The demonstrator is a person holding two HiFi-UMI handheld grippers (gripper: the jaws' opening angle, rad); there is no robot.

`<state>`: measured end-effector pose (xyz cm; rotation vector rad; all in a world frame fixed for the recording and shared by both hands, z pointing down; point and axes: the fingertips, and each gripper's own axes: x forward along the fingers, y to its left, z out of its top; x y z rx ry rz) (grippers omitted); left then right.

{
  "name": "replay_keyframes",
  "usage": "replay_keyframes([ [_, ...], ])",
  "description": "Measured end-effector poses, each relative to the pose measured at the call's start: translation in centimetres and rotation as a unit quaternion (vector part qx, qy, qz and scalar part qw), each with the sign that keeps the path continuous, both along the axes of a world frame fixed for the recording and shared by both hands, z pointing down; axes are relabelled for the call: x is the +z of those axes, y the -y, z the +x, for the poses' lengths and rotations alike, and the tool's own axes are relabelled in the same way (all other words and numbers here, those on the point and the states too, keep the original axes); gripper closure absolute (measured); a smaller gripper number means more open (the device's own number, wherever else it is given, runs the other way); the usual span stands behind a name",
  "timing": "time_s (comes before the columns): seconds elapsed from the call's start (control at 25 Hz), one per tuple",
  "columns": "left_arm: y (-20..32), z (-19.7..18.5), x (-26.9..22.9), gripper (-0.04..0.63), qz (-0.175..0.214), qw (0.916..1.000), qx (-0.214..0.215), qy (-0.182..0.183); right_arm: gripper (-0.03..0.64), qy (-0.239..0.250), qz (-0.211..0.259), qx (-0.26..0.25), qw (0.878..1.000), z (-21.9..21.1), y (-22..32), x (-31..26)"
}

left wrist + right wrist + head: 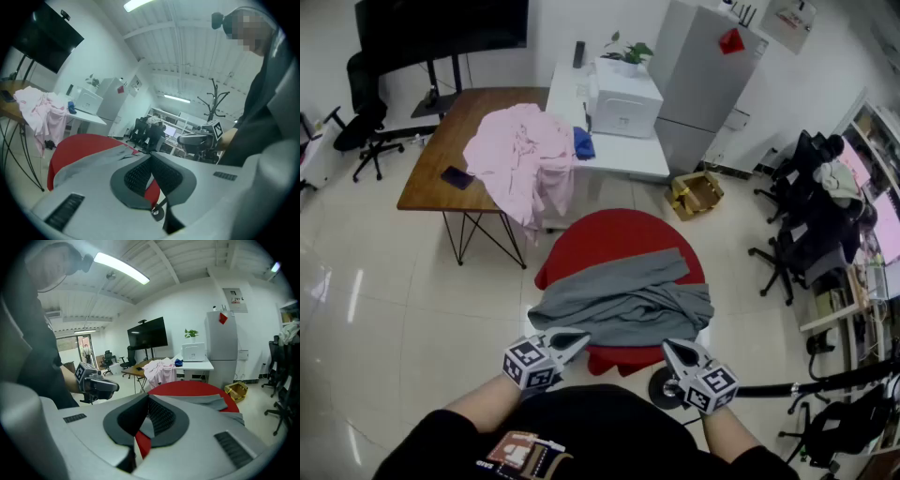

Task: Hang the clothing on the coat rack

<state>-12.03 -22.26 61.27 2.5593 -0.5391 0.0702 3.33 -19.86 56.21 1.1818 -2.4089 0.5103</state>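
Task not yet started. Gray garment (623, 298) lies crumpled on red table (581, 242), frame centre, unhung. My left gripper (579, 340) and right gripper (670, 347) pressed together, pinching nothing, at table's near edge. Coat rack (213, 99) upper right in left gripper view, hooks look bare. All left, I judge: grab, lift, hang.
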Motion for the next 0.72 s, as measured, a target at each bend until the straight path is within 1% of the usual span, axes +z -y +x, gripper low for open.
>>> replay_keyframes([
  [0.16,2.3,-2.8,3.0,0.591,0.003,0.9999,-0.012,0.011,0.617,-0.004,-0.012,-0.02,1.0,-3.5,2.5,2.4],
  [0.24,3.2,-4.4,5.2,0.591,0.005,0.9994,-0.025,0.022,0.617,-0.01,-0.021,-0.033,0.999,-5.3,3.3,3.5],
  [0.36,4.2,-7.3,9.7,0.591,-0.019,0.9967,-0.063,0.047,0.617,-0.02,-0.041,-0.056,0.997,-7.7,3.8,4.9],
  [0.44,5.0,-9.7,13.0,0.591,-0.041,0.9922,-0.09,0.076,0.617,-0.023,-0.055,-0.068,0.996,-9.0,3.7,5.6],
  [0.52,5.9,-12.1,16.5,0.591,-0.067,0.9848,-0.116,0.111,0.617,-0.026,-0.069,-0.074,0.994,-9.7,3.5,6.0],
  [0.6,7.0,-14.7,20.4,0.591,-0.104,0.9726,-0.145,0.149,0.617,-0.032,-0.083,-0.075,0.993,-10.0,3.3,6.3],
  [0.64,7.5,-15.9,22.4,0.572,-0.127,0.9645,-0.158,0.168,0.617,-0.035,-0.088,-0.075,0.993,-10.1,3.2,6.5],
  [0.72,8.4,-17.7,26.1,0.474,-0.174,0.9488,-0.173,0.199,0.617,-0.042,-0.095,-0.071,0.992,-10.0,3.1,6.8],
])
